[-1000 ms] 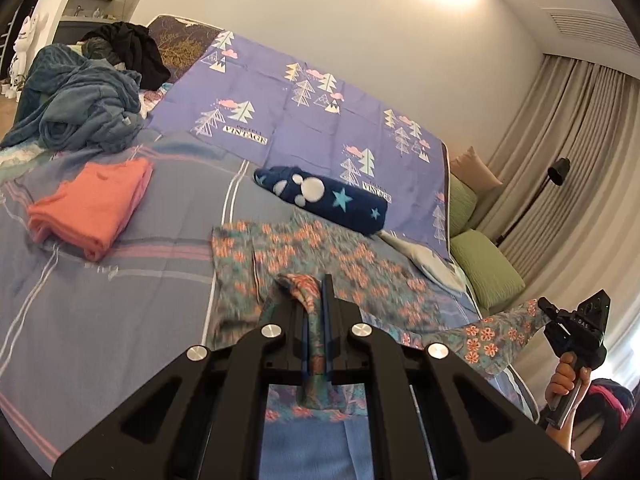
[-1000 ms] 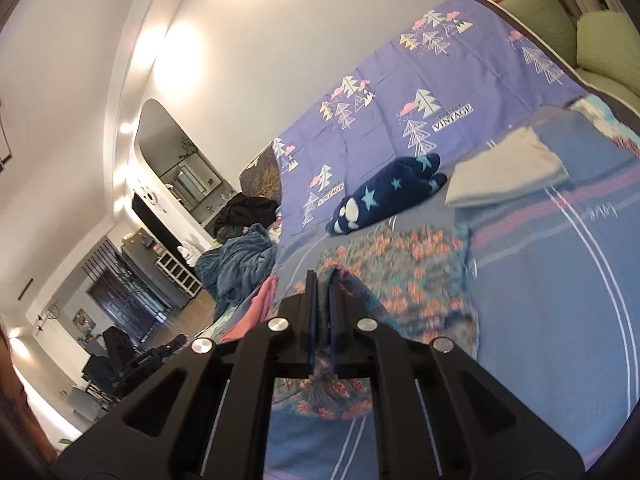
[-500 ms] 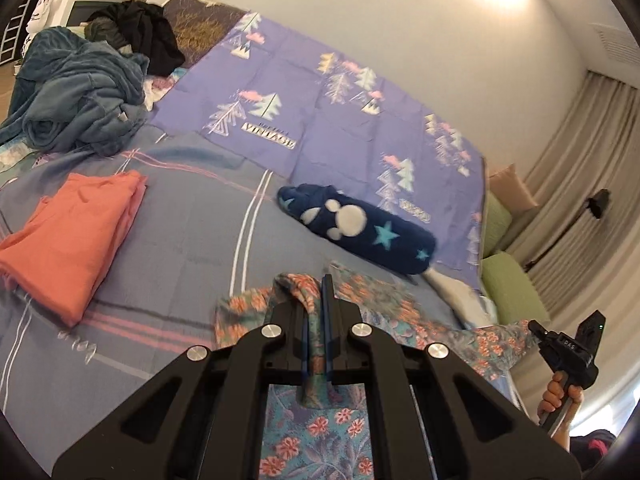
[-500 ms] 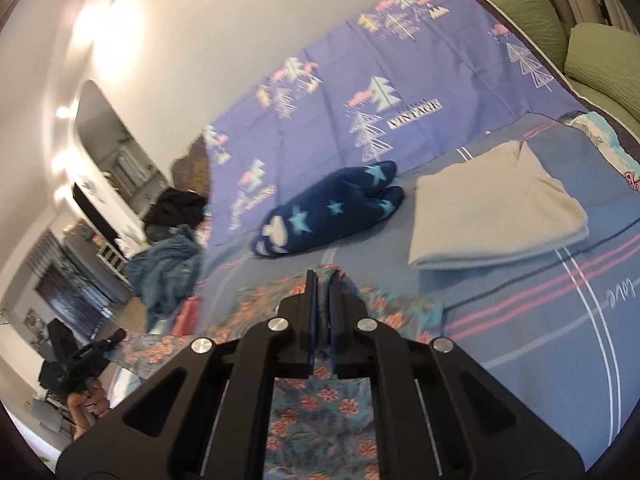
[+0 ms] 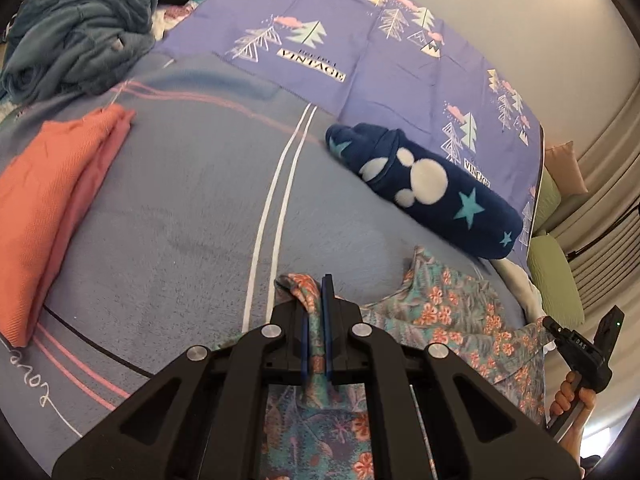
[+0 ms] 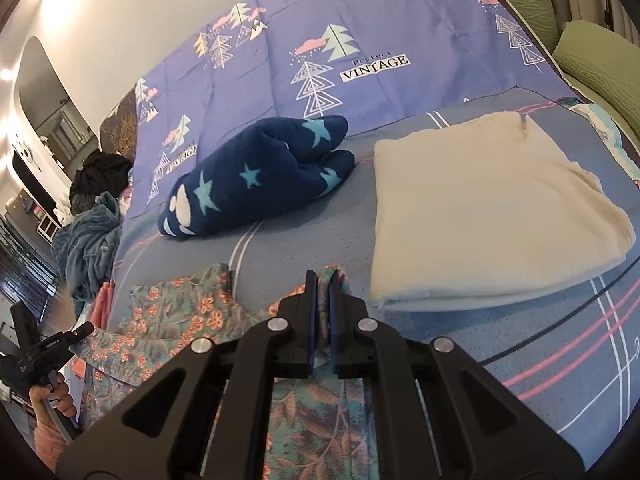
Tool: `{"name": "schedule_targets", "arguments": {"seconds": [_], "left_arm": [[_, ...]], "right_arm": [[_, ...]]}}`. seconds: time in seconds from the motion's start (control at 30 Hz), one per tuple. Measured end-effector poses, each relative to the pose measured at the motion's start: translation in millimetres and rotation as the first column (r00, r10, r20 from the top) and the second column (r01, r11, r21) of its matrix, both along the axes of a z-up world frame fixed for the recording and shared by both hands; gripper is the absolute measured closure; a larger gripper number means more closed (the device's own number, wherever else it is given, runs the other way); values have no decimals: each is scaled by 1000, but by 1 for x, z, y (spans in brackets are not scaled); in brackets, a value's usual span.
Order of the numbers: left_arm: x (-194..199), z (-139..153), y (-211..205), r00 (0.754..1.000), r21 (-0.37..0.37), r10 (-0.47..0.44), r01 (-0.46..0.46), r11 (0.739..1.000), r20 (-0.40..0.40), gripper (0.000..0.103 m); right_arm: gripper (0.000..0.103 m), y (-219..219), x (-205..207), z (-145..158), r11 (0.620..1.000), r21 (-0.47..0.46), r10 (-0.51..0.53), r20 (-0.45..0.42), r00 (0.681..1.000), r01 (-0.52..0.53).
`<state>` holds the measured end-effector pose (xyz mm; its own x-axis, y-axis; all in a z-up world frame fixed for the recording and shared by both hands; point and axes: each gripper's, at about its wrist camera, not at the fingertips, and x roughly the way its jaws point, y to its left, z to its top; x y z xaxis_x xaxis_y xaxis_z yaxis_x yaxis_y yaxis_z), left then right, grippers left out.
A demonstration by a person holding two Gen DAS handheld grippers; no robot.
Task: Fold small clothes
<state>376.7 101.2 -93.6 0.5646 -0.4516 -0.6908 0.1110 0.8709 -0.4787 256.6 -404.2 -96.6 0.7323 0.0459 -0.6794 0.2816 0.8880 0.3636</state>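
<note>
The floral garment (image 5: 452, 320) is held stretched over the near edge of the bed (image 5: 180, 208), one corner clamped in the left tongs (image 5: 316, 320), another in the right tongs (image 6: 322, 312). No fold is judged made in it yet. An orange piece (image 5: 52, 200), a cream piece (image 6: 480, 208) and a navy piece (image 5: 432, 192) are seen already folded farther in; an unfolded heap (image 5: 72, 28) is left at the far left corner.

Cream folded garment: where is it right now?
Right wrist view, right side: cream folded garment lies on the grey blanket, right of the navy star fleece.
</note>
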Motion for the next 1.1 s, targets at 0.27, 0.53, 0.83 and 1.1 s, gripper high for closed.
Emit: {"name": "schedule_targets", "arguments": {"seconds": [0.27,0.53,0.83,1.1], "left_arm": [[-23,8,13,999,-68,-41,40,997,-12,66],[-43,13,0,991,-74,-130,127,989,-29,78],[-23,32,4,998,-134,-50,54,989,36,101],[47,14,-17,998,-29,58,-59,998,-39,100]], "right_arm": [[73,-4,-20,-6,997,72,27,-35,999,-25],[96,9,-28,6,996,62,71,-52,996,-68],[99,-1,-17,26,995,96,12,25,1000,-15],[73,-19,29,17,994,38,-106,27,994,105]]}}
